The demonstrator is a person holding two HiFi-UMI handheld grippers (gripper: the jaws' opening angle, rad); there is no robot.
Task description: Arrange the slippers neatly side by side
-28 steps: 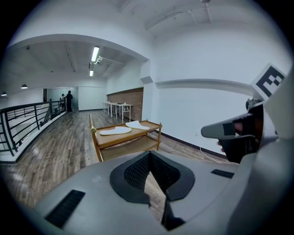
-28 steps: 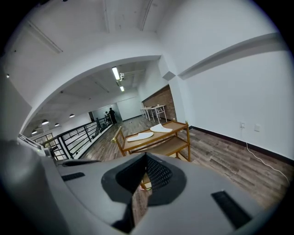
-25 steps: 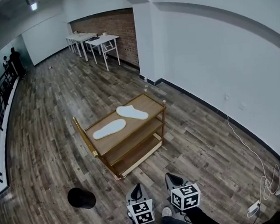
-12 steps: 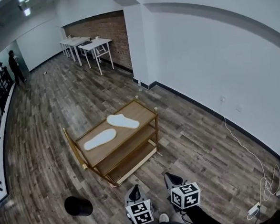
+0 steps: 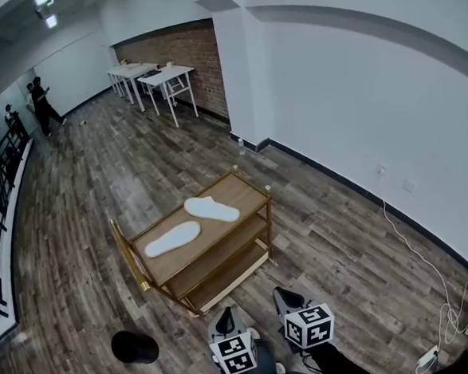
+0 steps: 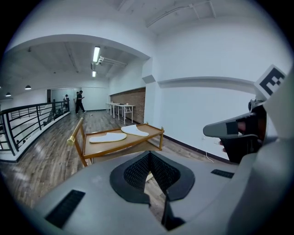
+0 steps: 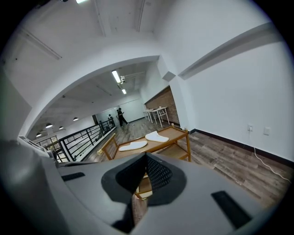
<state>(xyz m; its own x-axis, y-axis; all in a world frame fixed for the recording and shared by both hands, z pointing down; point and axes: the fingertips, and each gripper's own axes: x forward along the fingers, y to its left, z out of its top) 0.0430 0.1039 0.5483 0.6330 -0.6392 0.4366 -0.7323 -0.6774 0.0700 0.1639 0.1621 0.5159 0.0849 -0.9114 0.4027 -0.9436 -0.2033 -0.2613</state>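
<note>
Head view, centre: the wooden cart (image 5: 166,264) carries the left slipper (image 5: 172,238) and the right slipper (image 5: 212,209) on its top shelf, apart and not parallel. Lower centre: left gripper (image 5: 225,319), jaws together, empty; right gripper (image 5: 287,300), jaws together, empty.

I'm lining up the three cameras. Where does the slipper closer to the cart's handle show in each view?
Head view: slipper left of centre, on top of the cart.
Left gripper view: slipper left of centre, a little below mid-height.
Right gripper view: slipper just left of centre, below mid-height.
Shared landmark: the cart's handle, just left of the slipper in all three.
</note>
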